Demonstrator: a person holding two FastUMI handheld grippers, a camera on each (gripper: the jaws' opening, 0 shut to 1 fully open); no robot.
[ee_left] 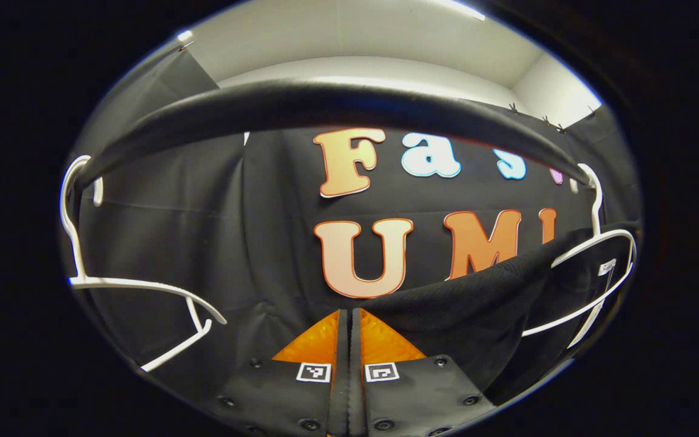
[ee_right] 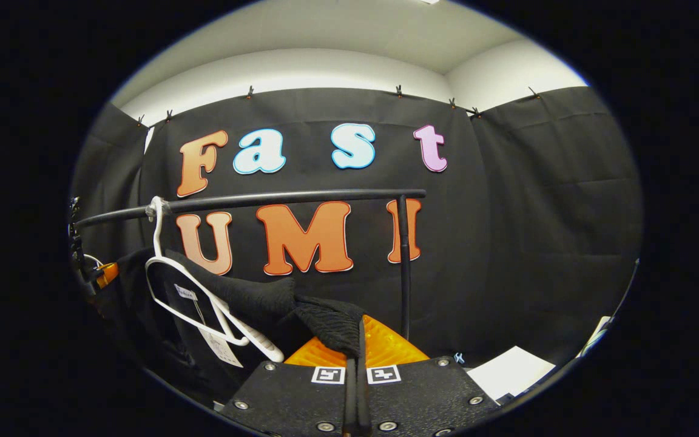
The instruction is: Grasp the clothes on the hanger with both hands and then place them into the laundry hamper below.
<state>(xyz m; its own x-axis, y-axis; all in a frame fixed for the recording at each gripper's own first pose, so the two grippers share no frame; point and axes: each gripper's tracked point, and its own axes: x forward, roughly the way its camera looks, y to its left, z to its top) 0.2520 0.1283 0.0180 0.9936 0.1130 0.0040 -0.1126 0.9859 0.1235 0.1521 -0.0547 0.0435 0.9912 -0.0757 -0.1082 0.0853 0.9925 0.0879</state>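
A black garment (ee_left: 477,303) hangs on a white hanger (ee_left: 598,243) from the black rail (ee_left: 325,100), to the right in the left gripper view. Its edge runs taut down to my left gripper (ee_left: 349,312), whose fingers are shut on the fabric's tip. In the right gripper view the same garment (ee_right: 246,294) drapes off its hanger (ee_right: 170,285) at lower left. A fold of it is pinched in my right gripper (ee_right: 358,325), which is shut on the cloth. An orange part of the left gripper's body (ee_right: 105,273) shows at the garment's far side.
An empty white hanger (ee_left: 131,283) hangs on the rail at the left. The rail (ee_right: 264,198) ends at an upright black post (ee_right: 405,273) just behind the right gripper. A white flat object (ee_right: 510,370) lies low at the right.
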